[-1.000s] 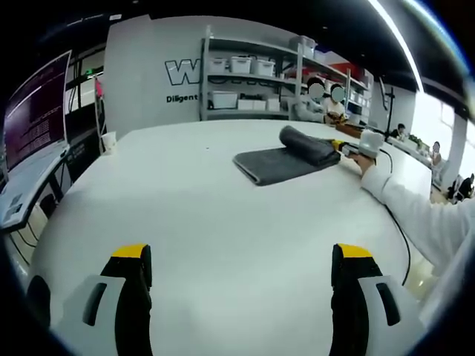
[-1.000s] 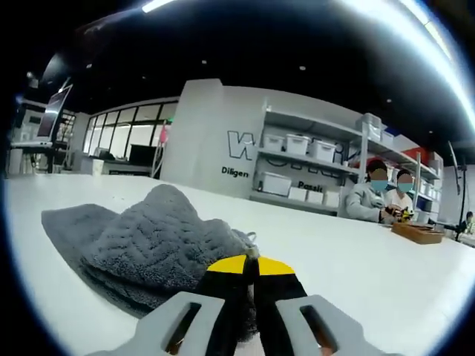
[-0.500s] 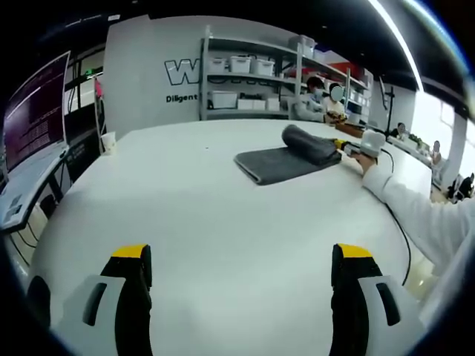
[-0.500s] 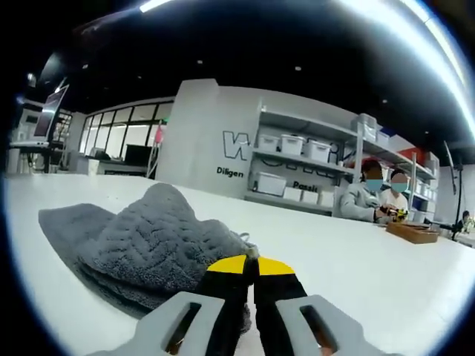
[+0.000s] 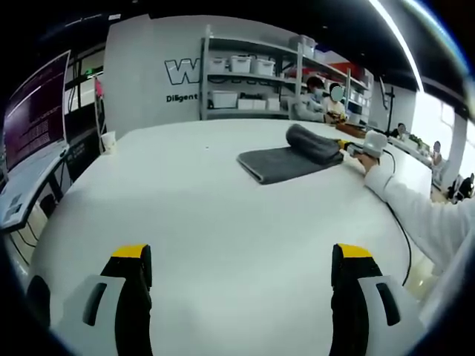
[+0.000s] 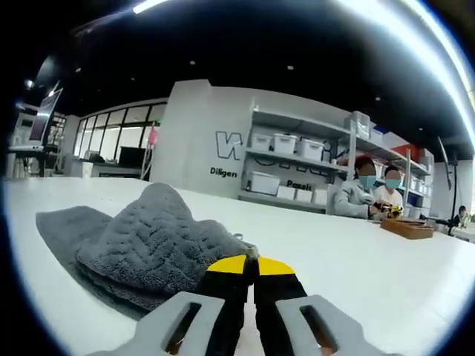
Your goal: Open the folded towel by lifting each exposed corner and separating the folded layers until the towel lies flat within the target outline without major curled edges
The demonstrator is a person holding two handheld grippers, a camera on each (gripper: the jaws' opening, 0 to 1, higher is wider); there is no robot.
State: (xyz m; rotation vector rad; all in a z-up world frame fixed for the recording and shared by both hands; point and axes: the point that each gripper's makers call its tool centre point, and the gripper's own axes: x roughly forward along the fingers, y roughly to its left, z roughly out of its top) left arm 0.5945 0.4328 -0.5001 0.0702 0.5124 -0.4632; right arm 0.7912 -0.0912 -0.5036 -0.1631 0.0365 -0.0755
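A grey towel (image 5: 293,157) lies far across the white table (image 5: 200,208), its right part bunched into a raised hump. My left gripper (image 5: 241,256) hangs open over bare table, well short of the towel, nothing between its yellow-tipped jaws. The right gripper (image 5: 361,145), held by a hand in a white sleeve, meets the towel's right end. In the right gripper view the grey towel (image 6: 141,241) rises in a lifted fold straight ahead, and my right gripper (image 6: 249,265) is shut on its near edge, yellow tips pressed together.
Shelves with white bins (image 5: 249,85) stand against the back wall, and people sit at a bench (image 6: 404,226) at the far right. A screen (image 5: 33,119) and a desk stand left of the table. A paper cup (image 5: 109,141) sits near the table's left edge.
The towel, held by the right gripper, has slid slightly to the right on the table. The left gripper has stayed still.
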